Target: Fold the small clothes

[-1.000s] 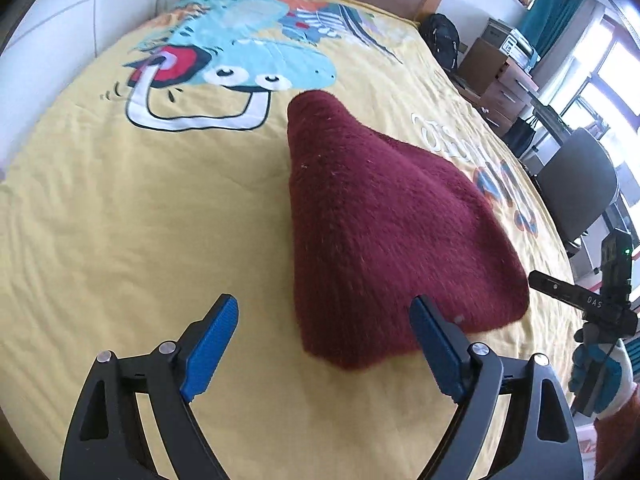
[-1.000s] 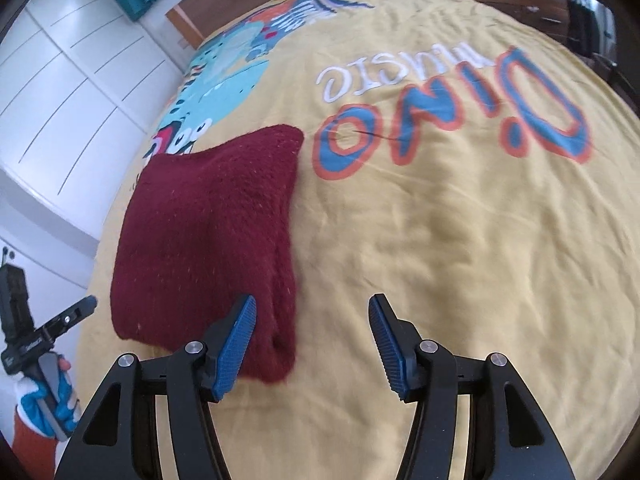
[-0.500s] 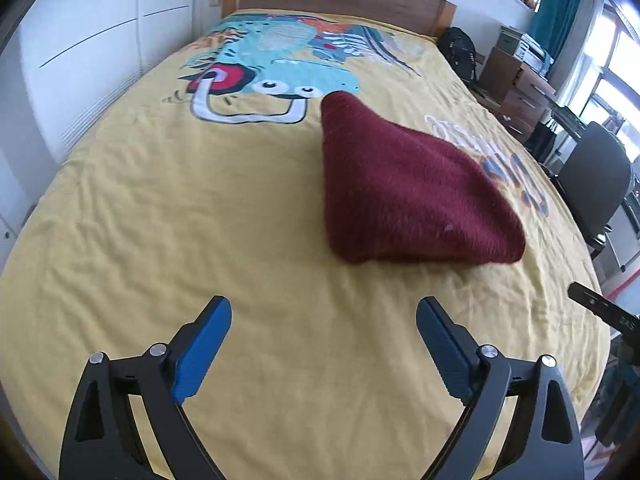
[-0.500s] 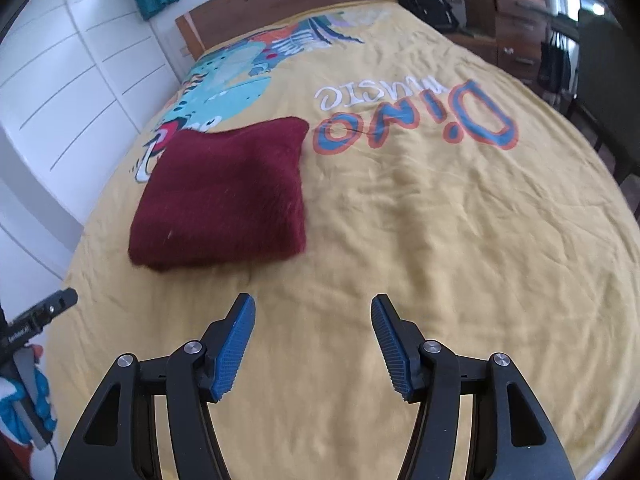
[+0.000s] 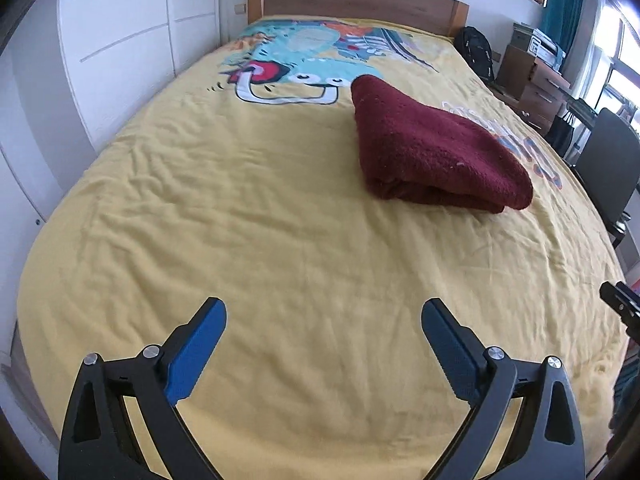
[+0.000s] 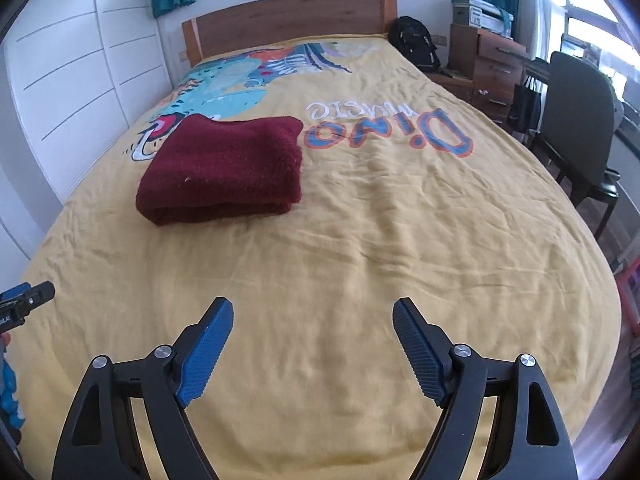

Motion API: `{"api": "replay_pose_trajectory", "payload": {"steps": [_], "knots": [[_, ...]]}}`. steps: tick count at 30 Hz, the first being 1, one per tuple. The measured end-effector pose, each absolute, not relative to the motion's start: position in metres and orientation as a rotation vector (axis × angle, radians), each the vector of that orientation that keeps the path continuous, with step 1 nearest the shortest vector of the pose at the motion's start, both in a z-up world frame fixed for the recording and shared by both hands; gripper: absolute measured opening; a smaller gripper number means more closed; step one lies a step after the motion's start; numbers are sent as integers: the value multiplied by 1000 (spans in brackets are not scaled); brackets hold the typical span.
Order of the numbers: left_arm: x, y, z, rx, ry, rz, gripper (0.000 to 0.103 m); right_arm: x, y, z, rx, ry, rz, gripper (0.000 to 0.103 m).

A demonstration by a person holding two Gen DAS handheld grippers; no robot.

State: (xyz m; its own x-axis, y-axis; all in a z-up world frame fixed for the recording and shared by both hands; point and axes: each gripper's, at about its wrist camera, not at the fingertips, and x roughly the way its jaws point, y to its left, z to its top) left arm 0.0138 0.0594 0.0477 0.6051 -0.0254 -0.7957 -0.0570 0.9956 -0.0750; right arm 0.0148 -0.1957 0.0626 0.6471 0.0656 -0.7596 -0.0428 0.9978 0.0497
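A folded dark red knit garment [image 5: 432,148] lies flat on the yellow bedspread [image 5: 260,240], towards the middle of the bed; it also shows in the right wrist view [image 6: 224,168]. My left gripper [image 5: 324,320] is open and empty, well back from the garment, above the foot end of the bed. My right gripper [image 6: 312,316] is open and empty too, far short of the garment, which lies ahead and to its left.
The bedspread has a dinosaur print [image 6: 224,80] and "Dino Music" lettering [image 6: 384,128]. A wooden headboard [image 6: 288,20] stands at the far end. White wardrobe doors [image 5: 120,48] run along the left. A black chair [image 6: 576,120], wooden drawers [image 6: 496,68] and a black backpack [image 6: 412,44] stand on the right.
Both grippers have drawn back from the folded garment towards the foot of the bed and risen. The garment has stayed put, folded.
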Motion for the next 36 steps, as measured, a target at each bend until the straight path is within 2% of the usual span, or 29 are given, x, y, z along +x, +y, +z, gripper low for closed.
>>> {"api": "replay_pose_trajectory", "payload": {"steps": [4,6,8,36], "knots": [[1,61,45,-92,906,39,97,7,-193,62,8,849,60,90],[-2,63,43,-98,902,53,97,4,-192,61,9,845,62,99],[-4,65,41,-106,902,65,97,2,-192,60,11,839,62,102],[-3,48,23,-82,922,71,97,6,-186,43,-28,832,64,102]]}}
